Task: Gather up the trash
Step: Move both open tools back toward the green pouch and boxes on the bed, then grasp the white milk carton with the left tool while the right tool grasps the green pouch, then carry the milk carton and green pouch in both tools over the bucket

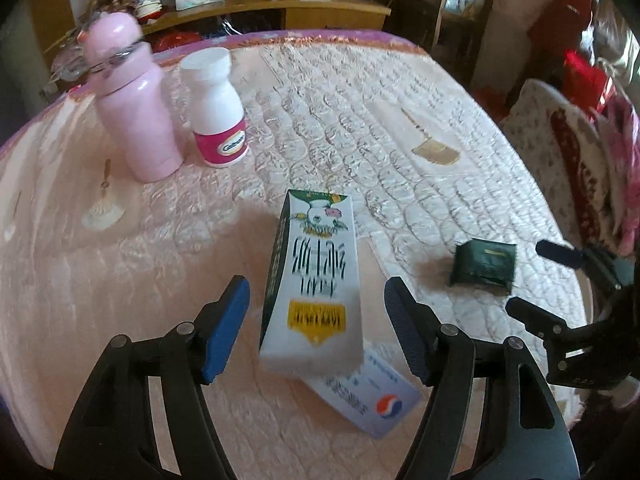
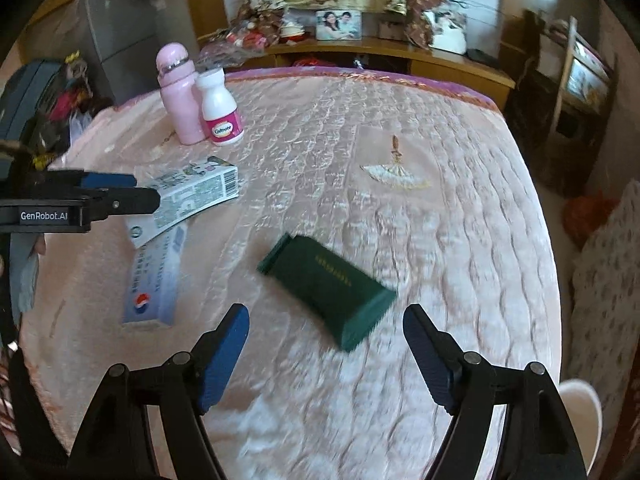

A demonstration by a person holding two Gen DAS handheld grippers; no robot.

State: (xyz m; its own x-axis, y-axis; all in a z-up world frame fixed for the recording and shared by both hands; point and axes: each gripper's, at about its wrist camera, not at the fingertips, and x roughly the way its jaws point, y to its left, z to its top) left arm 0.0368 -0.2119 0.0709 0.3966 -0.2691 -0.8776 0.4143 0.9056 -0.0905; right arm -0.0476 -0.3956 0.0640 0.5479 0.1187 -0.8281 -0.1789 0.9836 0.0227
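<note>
left tool (image 1: pixel 316 328): jaws wide apart, blue pads either side of the milk carton but not touching it, so it's gripping nothing

right tool (image 2: pixel 326 354): also spread open and empty, hanging just short of the green packet

milk carton (image 1: pixel 314 276): white and green with a cow on it, lying on its side around the middle of the bed, its near end resting on top of the flat box

flat box (image 1: pixel 370 396): white-blue, red and blue round logo, lies flat toward the near edge of the bed, partly under the carton

green packet (image 2: pixel 328 288): dark green with gold print, lying flat and skewed, closer to the near edge and to the right of the carton, well apart from it

pink bottle (image 1: pixel 134 108): standing upright near the far left corner of the bed

white pill bottle (image 1: pixel 216 108): upright just beside the pink one, pink label, maybe touching, can't tell

bed (image 2: pixel 400 128): pale pink quilted cover with a purple trim along the far edge
</note>
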